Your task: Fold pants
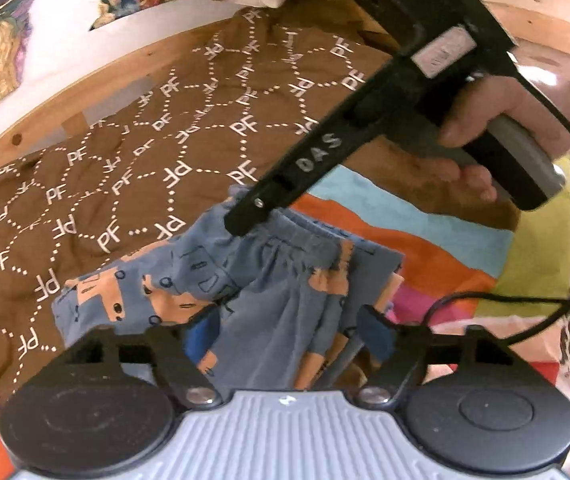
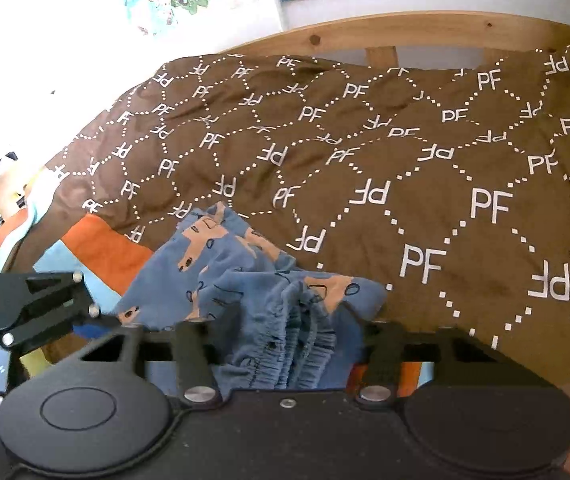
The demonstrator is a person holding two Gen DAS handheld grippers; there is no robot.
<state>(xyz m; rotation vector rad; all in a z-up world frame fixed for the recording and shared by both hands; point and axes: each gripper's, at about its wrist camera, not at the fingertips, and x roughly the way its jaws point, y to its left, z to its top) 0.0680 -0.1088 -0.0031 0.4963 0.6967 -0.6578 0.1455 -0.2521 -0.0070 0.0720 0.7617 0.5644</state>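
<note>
Small blue pants (image 1: 269, 300) with tan animal prints lie bunched on the bed, also in the right wrist view (image 2: 253, 288). My left gripper (image 1: 289, 332) has its fingers spread wide around a fold of the pants; cloth fills the gap and the grip is unclear. My right gripper (image 2: 285, 344) has the gathered waistband bunched between its fingers. In the left wrist view the right gripper (image 1: 241, 220) reaches in from the upper right and its tip sits on the waistband. The left gripper shows at the left edge of the right wrist view (image 2: 89, 316).
A brown quilt (image 2: 405, 168) with white PF lettering covers the bed. A striped orange, light blue and yellow blanket (image 1: 425, 240) lies under the pants. A wooden bed rail (image 2: 385, 28) and a wall with pictures stand behind. A black cable (image 1: 525, 300) trails at right.
</note>
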